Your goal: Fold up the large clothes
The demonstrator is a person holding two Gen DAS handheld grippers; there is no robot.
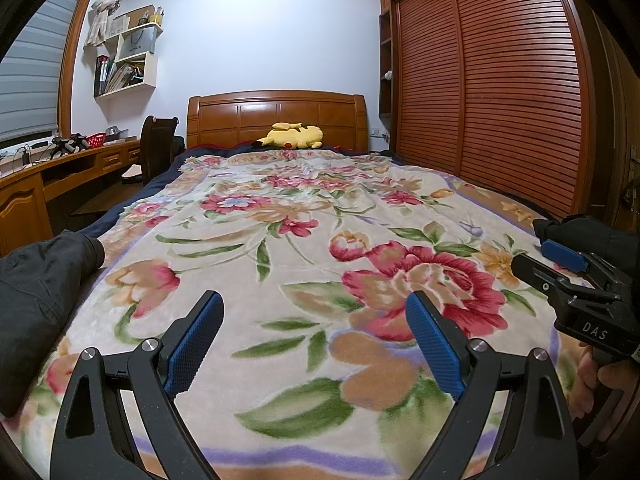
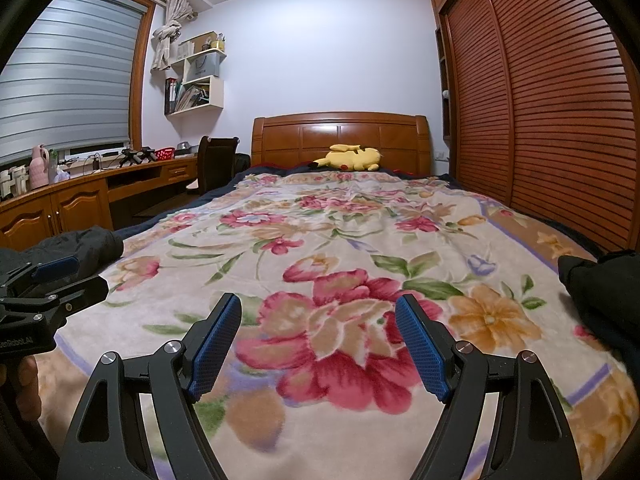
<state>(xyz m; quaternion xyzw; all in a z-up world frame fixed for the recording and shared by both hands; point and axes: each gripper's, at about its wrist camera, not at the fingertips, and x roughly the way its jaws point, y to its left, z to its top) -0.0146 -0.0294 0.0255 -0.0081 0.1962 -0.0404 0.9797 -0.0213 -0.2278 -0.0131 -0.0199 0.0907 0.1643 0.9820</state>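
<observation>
A bed is covered by a floral blanket. Black cloth lies on its near left edge, also in the right wrist view. More black cloth lies on the near right edge, also in the left wrist view. I cannot tell whether the two are one garment. My left gripper hangs open over the blanket with nothing between its blue pads. My right gripper is open beside it, also empty. Each shows in the other's view: the right gripper, the left gripper.
A yellow plush toy lies by the wooden headboard. A slatted wardrobe runs along the right side. On the left stand a desk, a chair and wall shelves.
</observation>
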